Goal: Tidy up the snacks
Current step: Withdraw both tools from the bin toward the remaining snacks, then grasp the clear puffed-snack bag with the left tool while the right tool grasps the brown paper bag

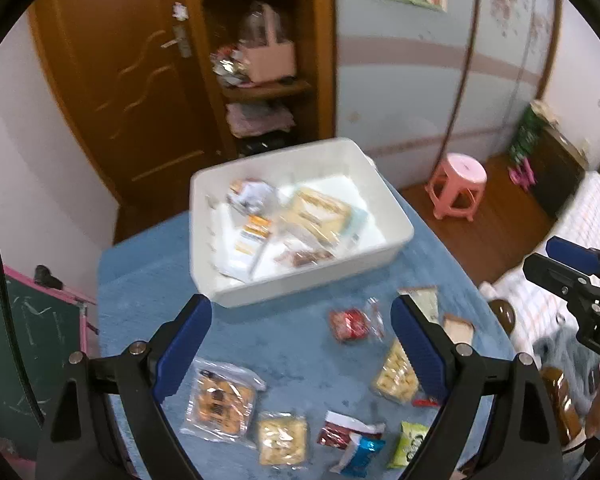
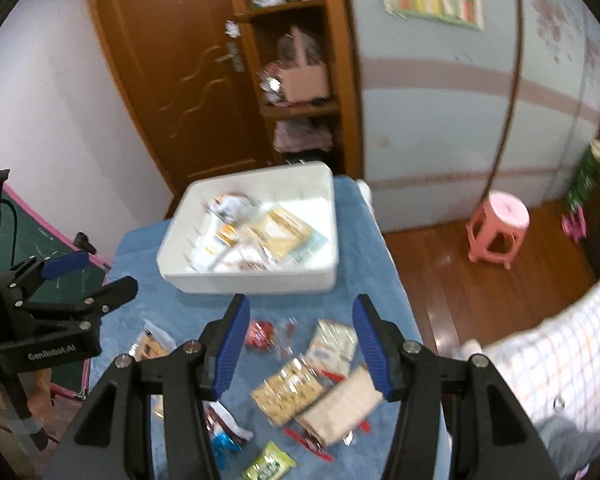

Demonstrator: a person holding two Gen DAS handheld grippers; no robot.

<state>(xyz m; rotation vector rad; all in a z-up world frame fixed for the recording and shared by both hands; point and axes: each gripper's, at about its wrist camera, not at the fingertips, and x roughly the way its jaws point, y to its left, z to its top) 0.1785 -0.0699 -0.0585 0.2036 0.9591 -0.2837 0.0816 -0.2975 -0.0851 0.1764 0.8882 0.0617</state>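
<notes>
Your left gripper [image 1: 302,344] hangs released and empty over the blue-covered bench [image 1: 148,300]. At its left lies the clear packet of brown biscuits [image 1: 220,402], just below the left pad; beside that, the square pack of pale crackers [image 1: 282,438]. Ahead, past the fingertips, stands the white rectangular plastic bin [image 1: 396,216], already holding several wrapped snacks. The small red-wrapped sweet [image 1: 348,323] sits between the jaws, nearer the right pad.

Your right gripper [image 2: 300,344] is likewise released, nothing pressed between its pads. Below and between its jaws lies the clear bag of yellowish crackers [image 2: 288,390], its long axis running diagonally from lower left to upper right, with a beige flat packet [image 2: 342,408] overlapping its lower right end. I judge the right hand nearer to this pile, so the next pick likely calls for a wrist roll to cross that diagonal.

The right wrist view shows this overlap plainly; in the left wrist view the pad hides most of it. Only the left view shows the biscuit packet whole.
</notes>
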